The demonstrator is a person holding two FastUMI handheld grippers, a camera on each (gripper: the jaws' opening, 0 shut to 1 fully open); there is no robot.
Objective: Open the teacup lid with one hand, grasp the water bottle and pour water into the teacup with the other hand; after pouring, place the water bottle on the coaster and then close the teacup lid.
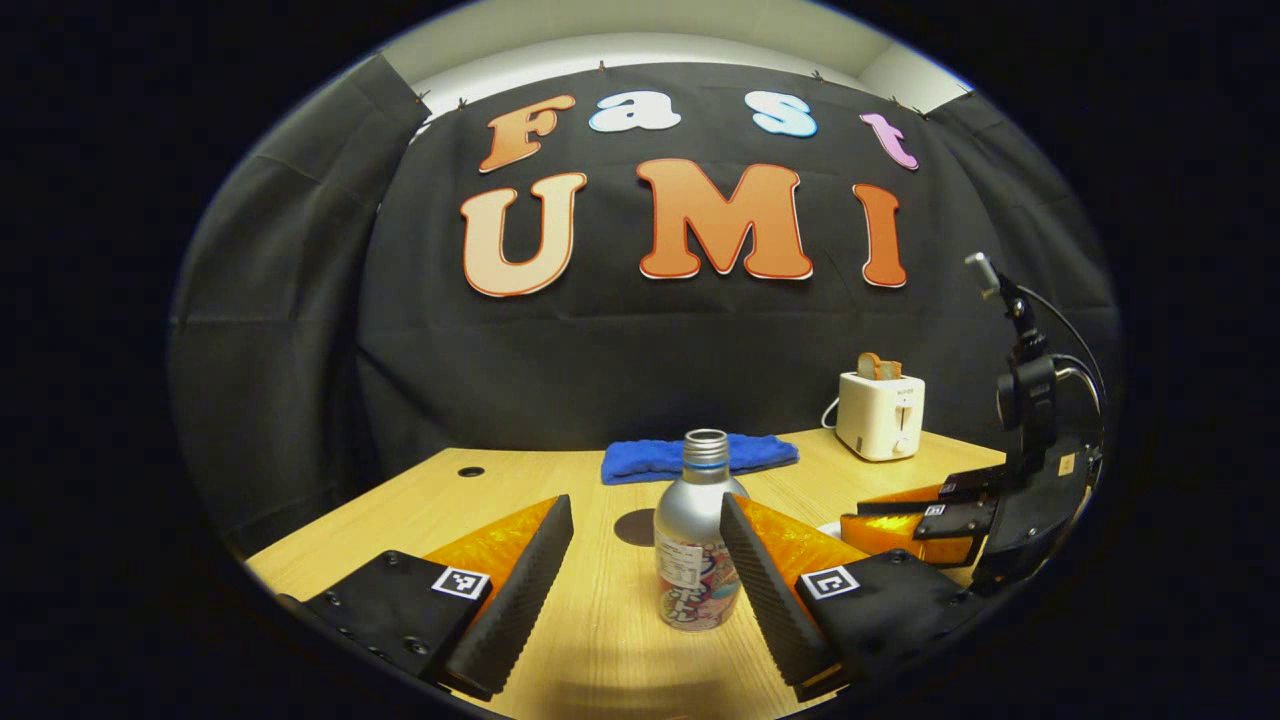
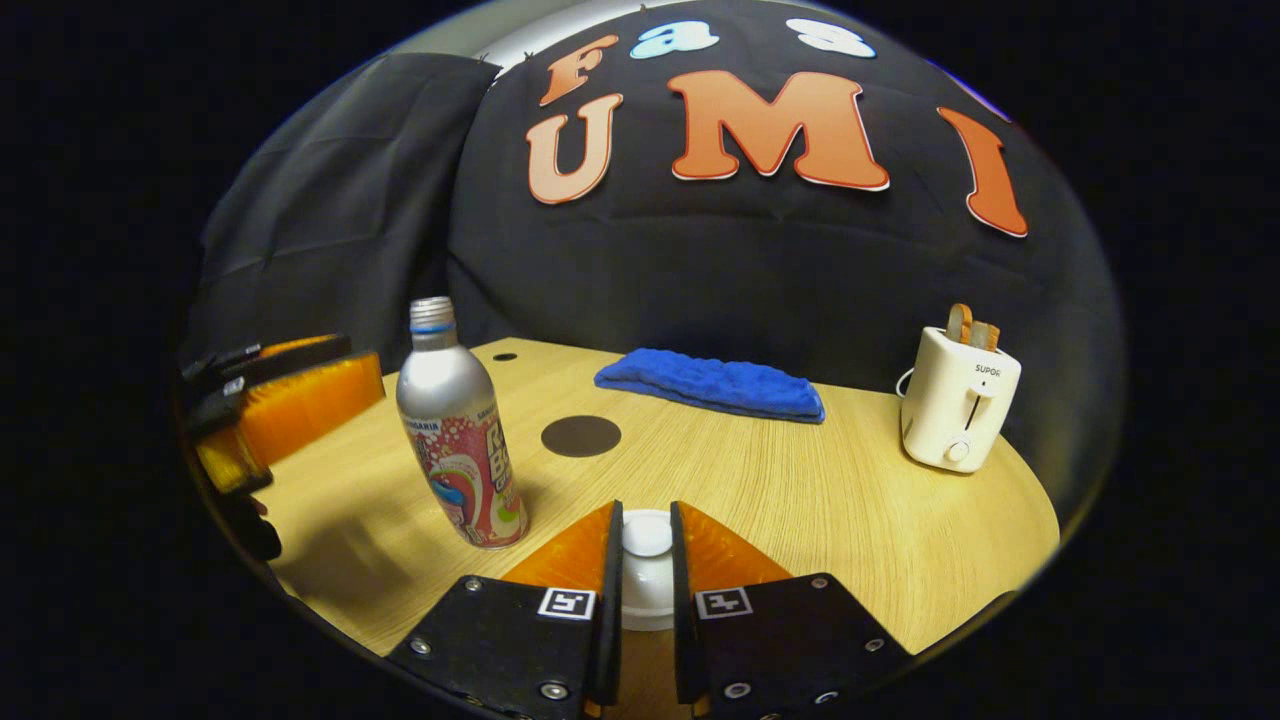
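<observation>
Meanwhile, left gripper (image 1: pixel 647 545) level, fingers (image 1: pixel 520 590) astride the water bottle (image 1: pixel 695 545).

Left gripper (image 1: pixel 647 540): fingers spread wide, level, pointing forward.
Right gripper (image 2: pixel 646 545): fingers nearly together, clamped, tilted slightly down.

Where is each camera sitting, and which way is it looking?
Left gripper view: rides the left gripper, facing the booth's back wall; its open fingers stand either side of the water bottle, and the right gripper shows beside it.
Right gripper view: rides the right gripper, looking along the table; its fingers close round the white teacup lid.
Shared: bottle, coaster, blue towel, toaster.
</observation>
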